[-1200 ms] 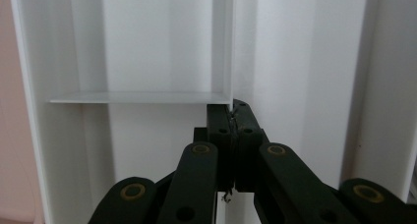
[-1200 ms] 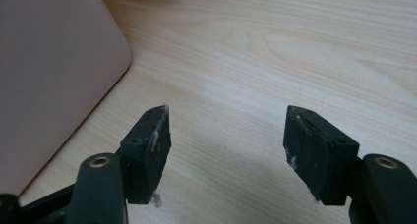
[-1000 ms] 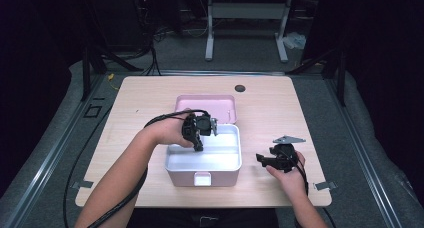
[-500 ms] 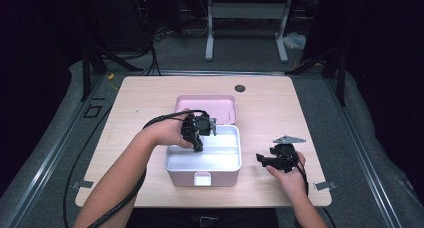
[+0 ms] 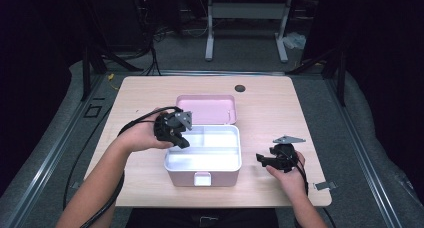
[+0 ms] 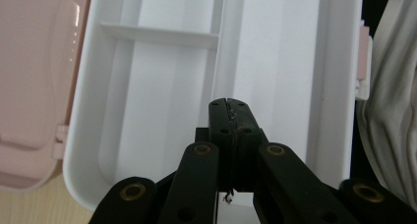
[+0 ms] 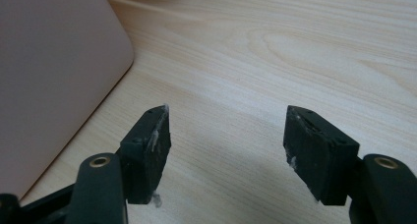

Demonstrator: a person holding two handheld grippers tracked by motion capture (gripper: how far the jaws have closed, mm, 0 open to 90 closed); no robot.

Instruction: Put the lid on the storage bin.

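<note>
An open lunch box [image 5: 220, 177] with a pink shell and a white divided inside stands at the table's middle, its pink lid [image 5: 206, 109] folded back behind it. My left gripper [image 5: 180, 142] hovers over the box's left rim. Its jaws have just been closing, and in the left gripper view they [image 6: 230, 106] are pressed together with nothing between them, above the white compartments [image 6: 162, 86] beside the lid [image 6: 29, 76]. My right gripper [image 5: 261, 159] rests low on the table right of the box. It [image 7: 226, 130] stands open over bare wood, next to the pink wall [image 7: 49, 62].
A small black round mark [image 5: 240, 88] lies near the table's far edge. The box's pink latch [image 5: 202, 178] faces the person. Pale cloth [image 6: 388, 111] shows past the box. Dark floor and a white stand [image 5: 245, 18] lie beyond the wooden table [image 5: 135, 98].
My left hand has shifted left, from above the box's inside to over its left rim. The right hand has stayed where it was.
</note>
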